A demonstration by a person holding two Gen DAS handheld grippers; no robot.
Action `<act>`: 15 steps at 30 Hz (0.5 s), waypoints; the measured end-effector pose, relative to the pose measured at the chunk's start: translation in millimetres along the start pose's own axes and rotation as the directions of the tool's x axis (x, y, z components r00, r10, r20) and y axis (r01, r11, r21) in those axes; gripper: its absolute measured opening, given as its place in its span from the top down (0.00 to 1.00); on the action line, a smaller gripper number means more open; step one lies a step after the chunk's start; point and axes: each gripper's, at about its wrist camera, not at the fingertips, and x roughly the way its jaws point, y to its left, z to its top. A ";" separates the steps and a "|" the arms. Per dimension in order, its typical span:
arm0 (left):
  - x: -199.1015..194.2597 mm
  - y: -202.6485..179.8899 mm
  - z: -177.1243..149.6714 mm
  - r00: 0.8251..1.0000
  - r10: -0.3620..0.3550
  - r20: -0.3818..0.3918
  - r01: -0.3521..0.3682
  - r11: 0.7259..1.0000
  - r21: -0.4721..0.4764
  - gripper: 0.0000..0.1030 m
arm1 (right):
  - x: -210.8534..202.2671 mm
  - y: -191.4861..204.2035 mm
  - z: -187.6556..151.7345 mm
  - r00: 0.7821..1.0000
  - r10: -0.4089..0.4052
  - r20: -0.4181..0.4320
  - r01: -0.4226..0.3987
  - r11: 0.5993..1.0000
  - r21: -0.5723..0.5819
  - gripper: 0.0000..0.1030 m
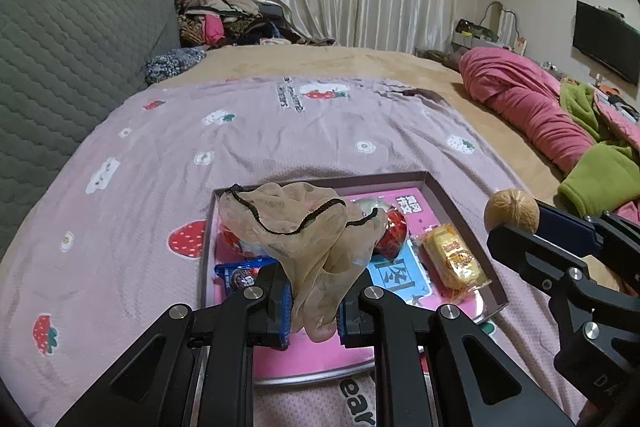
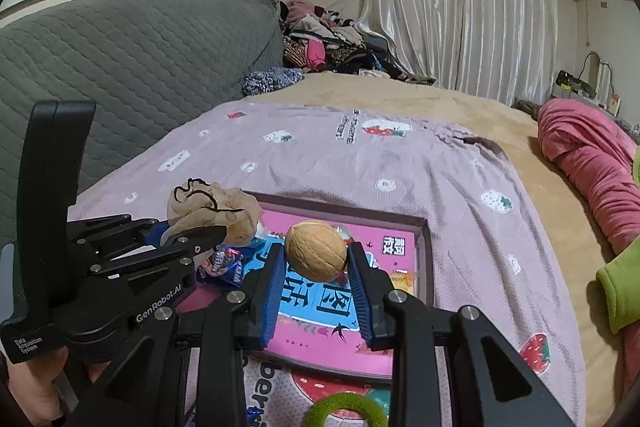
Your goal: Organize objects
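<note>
My left gripper (image 1: 314, 301) is shut on a sheer beige drawstring pouch (image 1: 304, 227) with a black cord, its mouth gaping upward over the tray; the pouch also shows in the right wrist view (image 2: 212, 215). My right gripper (image 2: 316, 259) is shut on a tan walnut (image 2: 316, 255), held above the tray. In the left wrist view the walnut (image 1: 512, 211) sits at the right, beside the pouch. Below them lies a shallow box tray (image 1: 444, 187) with a pink printed bottom, holding a yellow snack packet (image 1: 454, 259), a blue cookie packet (image 1: 240, 273) and a red wrapped item (image 1: 394, 233).
The tray (image 2: 424, 239) lies on a pink strawberry-print sheet (image 1: 280, 131) on a bed. A grey quilted headboard (image 1: 72, 51) is at the left. Crumpled pink and green blankets (image 1: 560, 119) lie at the right. A green hair tie (image 2: 344, 409) lies near the front edge.
</note>
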 end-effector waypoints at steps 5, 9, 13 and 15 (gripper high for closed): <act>19.4 -6.2 -7.8 1.000 -0.012 -0.021 0.013 1.000 0.011 0.84 | 17.3 -5.2 -8.5 1.000 0.003 -0.028 -0.003 1.000 0.014 0.69; 33.8 -9.9 -13.3 0.999 -0.017 -0.037 0.018 1.000 0.022 0.84 | 32.7 -7.7 -15.4 0.999 0.005 -0.047 -0.004 1.000 0.024 0.69; 51.1 -8.0 -18.5 0.998 -0.020 -0.055 0.021 1.000 0.019 0.84 | 47.5 -12.1 -22.4 0.997 0.005 -0.071 -0.003 0.999 0.033 0.69; 58.5 -5.9 -19.8 0.998 -0.017 -0.061 0.018 1.000 0.017 0.84 | 54.5 -13.3 -26.1 0.996 -0.001 -0.087 0.003 1.000 0.030 0.69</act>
